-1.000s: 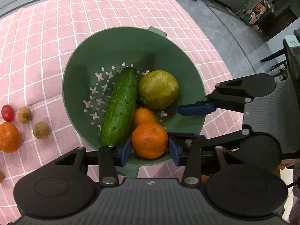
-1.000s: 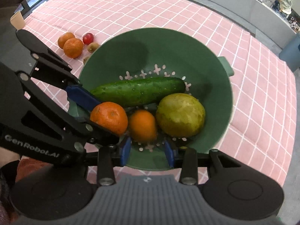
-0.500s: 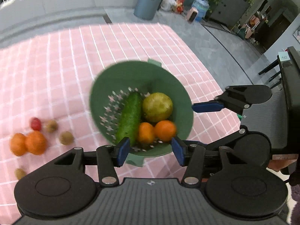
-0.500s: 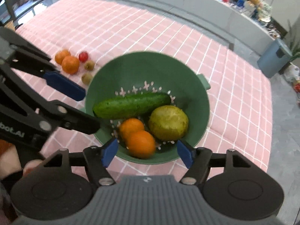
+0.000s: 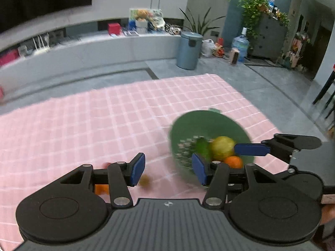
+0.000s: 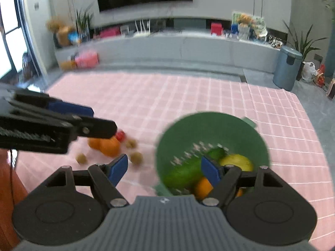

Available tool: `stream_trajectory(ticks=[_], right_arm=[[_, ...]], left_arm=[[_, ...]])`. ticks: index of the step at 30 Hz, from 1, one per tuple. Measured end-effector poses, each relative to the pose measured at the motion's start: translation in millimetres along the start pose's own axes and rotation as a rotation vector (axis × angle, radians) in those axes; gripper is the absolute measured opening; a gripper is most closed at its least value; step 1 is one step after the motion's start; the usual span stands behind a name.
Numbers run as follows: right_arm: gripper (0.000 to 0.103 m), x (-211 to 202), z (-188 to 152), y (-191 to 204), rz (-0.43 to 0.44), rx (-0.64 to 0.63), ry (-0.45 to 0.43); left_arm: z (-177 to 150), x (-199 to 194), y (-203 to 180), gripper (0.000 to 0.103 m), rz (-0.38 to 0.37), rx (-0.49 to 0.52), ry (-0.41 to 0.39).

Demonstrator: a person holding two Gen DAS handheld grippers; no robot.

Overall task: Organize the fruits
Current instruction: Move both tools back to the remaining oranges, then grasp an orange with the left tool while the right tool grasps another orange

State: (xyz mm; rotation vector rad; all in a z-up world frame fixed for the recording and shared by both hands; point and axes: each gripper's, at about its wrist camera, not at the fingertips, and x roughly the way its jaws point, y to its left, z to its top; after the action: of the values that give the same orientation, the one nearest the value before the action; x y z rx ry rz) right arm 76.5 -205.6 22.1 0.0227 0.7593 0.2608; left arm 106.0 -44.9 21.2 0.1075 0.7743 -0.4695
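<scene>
Fruit bowl, beyond empty right fingers

**Pink checks, green bowl, bright fruit**

The tablecloth is pale pink, crossed by thin white lines into a grid of squares. On it the colander is dull mid-green, with pale cut-out marks in its floor. Inside the colander lie a dark green cucumber, a yellow-green round fruit and an orange tangerine. Left of the colander sit two orange fruits, one small red fruit and several tan-brown small ones. Both tools are black with blue finger pads.
</scene>
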Motion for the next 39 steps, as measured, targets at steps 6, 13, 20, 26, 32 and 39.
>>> stream_trajectory(ticks=[6, 13, 20, 26, 32, 39], right_arm=[[0.074, 19.6, -9.9, 40.7, 0.010, 0.046, -0.100], [0.073, 49.9, -20.9, 69.7, -0.012, -0.007, -0.143], [0.062, 75.5, -27.2, 86.1, -0.023, -0.123, -0.150], [0.048, 94.4, -29.0, 89.6, -0.023, -0.172, -0.116], [0.047, 119.4, -31.3, 93.3, -0.014, -0.174, -0.087], [0.044, 142.6, -36.7, 99.6, 0.028, -0.183, -0.061]], left_arm=[[-16.0, -7.8, 27.7, 0.061, 0.088, 0.000, -0.054], [-30.4, -3.4, 70.3, 0.061, 0.104, -0.082, -0.071], [-41.5, 7.7, 106.3, 0.061, 0.075, -0.208, -0.100], [-49.1, 31.8, 125.5, 0.059, 0.040, -0.262, -0.050], [-61.7, 54.7, 132.5, 0.056, 0.051, -0.262, 0.042], [-72.0, 66.8, 147.4, 0.056, 0.040, -0.336, 0.121]])
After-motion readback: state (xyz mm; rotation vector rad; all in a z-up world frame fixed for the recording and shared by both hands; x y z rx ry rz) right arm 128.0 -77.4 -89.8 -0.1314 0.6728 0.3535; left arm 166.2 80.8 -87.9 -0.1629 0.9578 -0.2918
